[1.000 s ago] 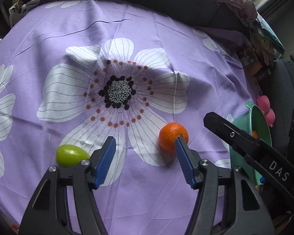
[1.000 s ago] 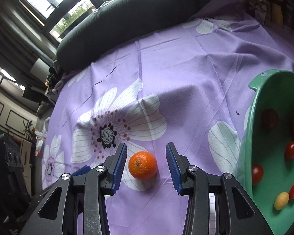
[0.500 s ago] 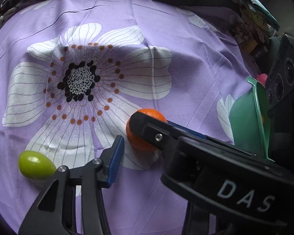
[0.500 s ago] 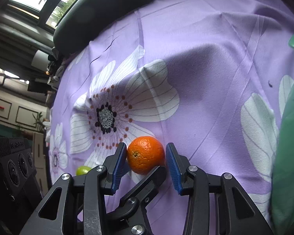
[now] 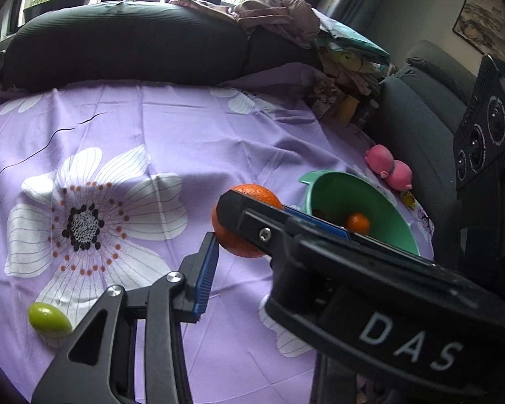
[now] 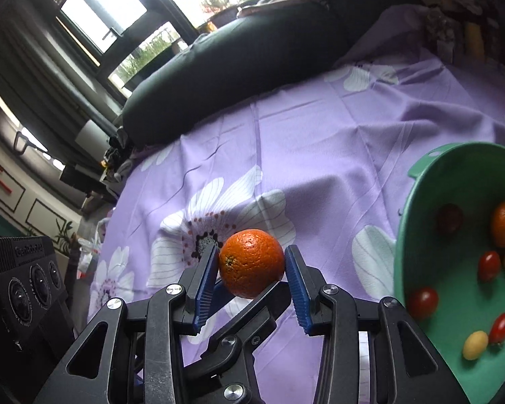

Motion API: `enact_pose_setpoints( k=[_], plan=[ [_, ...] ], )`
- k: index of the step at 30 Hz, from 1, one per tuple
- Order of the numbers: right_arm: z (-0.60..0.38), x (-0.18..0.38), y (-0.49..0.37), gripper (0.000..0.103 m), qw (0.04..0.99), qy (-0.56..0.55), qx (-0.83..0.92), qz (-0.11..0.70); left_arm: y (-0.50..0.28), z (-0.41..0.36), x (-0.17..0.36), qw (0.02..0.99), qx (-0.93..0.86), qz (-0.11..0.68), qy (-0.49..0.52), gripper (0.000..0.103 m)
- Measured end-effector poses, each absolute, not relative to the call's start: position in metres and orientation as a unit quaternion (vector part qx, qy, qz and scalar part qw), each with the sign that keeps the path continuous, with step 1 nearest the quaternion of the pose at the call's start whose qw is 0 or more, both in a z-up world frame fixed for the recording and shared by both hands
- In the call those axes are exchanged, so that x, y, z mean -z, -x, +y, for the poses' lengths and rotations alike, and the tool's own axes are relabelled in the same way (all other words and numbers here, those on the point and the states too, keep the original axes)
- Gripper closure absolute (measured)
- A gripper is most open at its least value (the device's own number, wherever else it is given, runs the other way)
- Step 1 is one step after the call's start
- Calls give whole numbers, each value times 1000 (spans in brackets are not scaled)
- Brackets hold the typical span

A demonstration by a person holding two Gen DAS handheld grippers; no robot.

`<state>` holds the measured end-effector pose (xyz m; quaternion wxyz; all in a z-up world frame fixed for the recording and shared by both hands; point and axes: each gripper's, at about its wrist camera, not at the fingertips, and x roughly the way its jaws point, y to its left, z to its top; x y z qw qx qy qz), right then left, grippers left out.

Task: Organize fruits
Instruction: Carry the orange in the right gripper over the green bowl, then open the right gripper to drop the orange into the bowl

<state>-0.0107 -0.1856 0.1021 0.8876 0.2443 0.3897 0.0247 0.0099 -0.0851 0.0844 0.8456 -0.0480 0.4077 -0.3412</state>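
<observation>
An orange (image 6: 250, 262) sits between the blue pads of my right gripper (image 6: 252, 269), which is shut on it and holds it above the purple flowered cloth (image 6: 320, 155). In the left wrist view the same orange (image 5: 242, 235) shows past my right gripper's black finger. My left gripper (image 5: 242, 256) is open; only its left finger (image 5: 205, 272) shows, touching the orange's side, the other is hidden. A green bowl (image 6: 417, 222) with small oranges and several cherry tomatoes is at the right; it also shows in the left wrist view (image 5: 333, 188). A green oval fruit (image 5: 48, 320) lies at the left.
A dark cushion (image 5: 118, 50) runs along the cloth's far edge. A pink toy (image 5: 389, 171) lies behind the bowl. Piled clothes (image 5: 320, 43) and a grey seat (image 5: 421, 114) stand at the back right.
My right gripper has closed on the orange and lifted it off the cloth, toward the bowl side. The left gripper has stayed close beside it, under the right gripper.
</observation>
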Motion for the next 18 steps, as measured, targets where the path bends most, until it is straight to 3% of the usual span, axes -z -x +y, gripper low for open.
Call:
enact_pose_setpoints(
  k=[18],
  plan=[
    [-278, -111, 74, 59, 881, -279, 135, 358, 23, -190, -82, 784, 467, 407, 25, 64]
  ],
)
